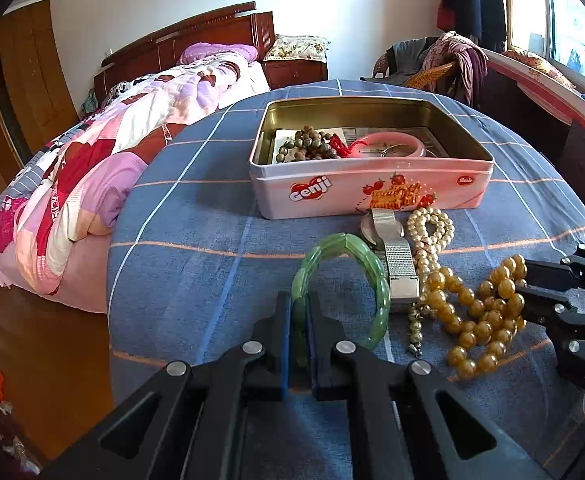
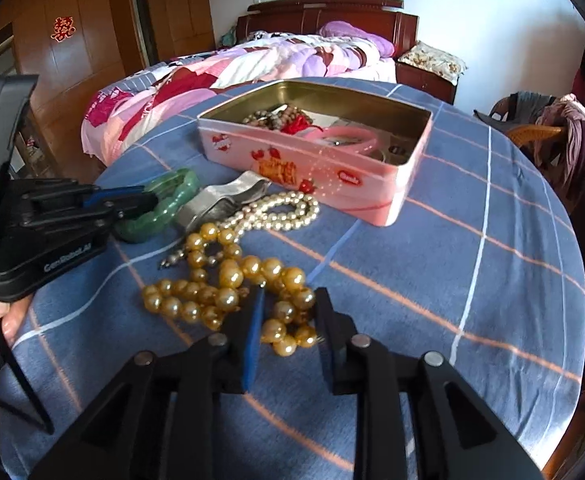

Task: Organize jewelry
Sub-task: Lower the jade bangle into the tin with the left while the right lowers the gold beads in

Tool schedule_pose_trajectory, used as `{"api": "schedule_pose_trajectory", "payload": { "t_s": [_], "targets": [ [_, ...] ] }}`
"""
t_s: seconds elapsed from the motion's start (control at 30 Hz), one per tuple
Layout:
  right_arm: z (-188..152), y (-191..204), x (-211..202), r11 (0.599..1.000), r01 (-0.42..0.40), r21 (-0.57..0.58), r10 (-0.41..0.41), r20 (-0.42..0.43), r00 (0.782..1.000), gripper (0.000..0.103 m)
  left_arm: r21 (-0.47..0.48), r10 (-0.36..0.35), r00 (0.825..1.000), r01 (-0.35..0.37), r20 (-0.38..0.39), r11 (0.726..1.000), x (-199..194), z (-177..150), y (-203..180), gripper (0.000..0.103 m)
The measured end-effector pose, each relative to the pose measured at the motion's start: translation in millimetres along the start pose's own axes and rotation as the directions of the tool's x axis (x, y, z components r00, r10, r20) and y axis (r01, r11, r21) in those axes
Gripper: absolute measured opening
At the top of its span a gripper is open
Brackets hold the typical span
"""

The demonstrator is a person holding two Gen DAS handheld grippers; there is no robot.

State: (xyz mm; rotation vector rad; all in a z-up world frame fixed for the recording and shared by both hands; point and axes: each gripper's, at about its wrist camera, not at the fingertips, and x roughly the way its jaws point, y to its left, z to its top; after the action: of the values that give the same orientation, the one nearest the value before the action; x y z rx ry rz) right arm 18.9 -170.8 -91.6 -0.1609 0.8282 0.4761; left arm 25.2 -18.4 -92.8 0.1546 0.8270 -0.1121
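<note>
My left gripper (image 1: 298, 304) is shut on the near rim of a green bangle (image 1: 372, 276), which stands tilted on the blue checked tablecloth; the right wrist view shows this gripper (image 2: 152, 200) and the bangle (image 2: 172, 196) at the left. My right gripper (image 2: 290, 300) is closed around the near end of a gold bead necklace (image 2: 220, 276), whose beads fill the gap between the pads. The necklace (image 1: 472, 312) still lies on the cloth, with the right gripper (image 1: 526, 284) at its right end. Behind stands an open pink tin (image 1: 372, 188) holding brown beads (image 1: 304, 146) and a pink ring-shaped piece (image 1: 388, 148).
A silver mesh watch (image 1: 400, 260) and a white pearl necklace (image 1: 432, 228) lie between the bangle and the tin (image 2: 332, 184). A bed with a pink quilt (image 1: 92, 184) stands beyond the table's left edge. A chair draped with clothes (image 1: 448, 64) is at the far right.
</note>
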Motion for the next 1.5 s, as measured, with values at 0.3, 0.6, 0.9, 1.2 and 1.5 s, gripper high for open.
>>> {"api": "schedule_pose_trajectory", "payload": {
  "t_s": [0.3,0.6,0.9,1.2,1.5],
  "targets": [
    [5.3,-2.7,-22.1,1.000,0.008,0.022,-0.010,0.097,0.995,0.013,-0.024,-0.017,0.999,0.018,0.039,1.000,-15.6,13.1,8.6,0.006],
    [27.1,2.2,-45.9,1.000,0.008,0.006,-0.009,0.178,0.984,0.013,-0.023,-0.027,0.992,0.030,0.124,0.999,-45.1,38.8,13.8,0.006],
    [65.9,-1.4,-50.0,0.998,0.062,-0.007,-0.059,0.236,0.970,0.013,-0.032,0.018,0.985,-0.013,0.170,0.999,-45.1,75.6,16.2,0.006],
    [104.3,-9.0,-53.1,0.994,0.110,-0.020,-0.099,0.298,0.950,0.013,-0.031,0.041,0.977,-0.035,0.211,0.999,-40.3,112.9,17.7,0.006],
    [128.2,-8.0,-48.5,0.990,0.133,-0.043,-0.112,0.329,0.938,0.013,-0.008,0.054,0.973,-0.054,0.224,0.999,-27.8,135.8,11.1,0.006]
  ]
}}
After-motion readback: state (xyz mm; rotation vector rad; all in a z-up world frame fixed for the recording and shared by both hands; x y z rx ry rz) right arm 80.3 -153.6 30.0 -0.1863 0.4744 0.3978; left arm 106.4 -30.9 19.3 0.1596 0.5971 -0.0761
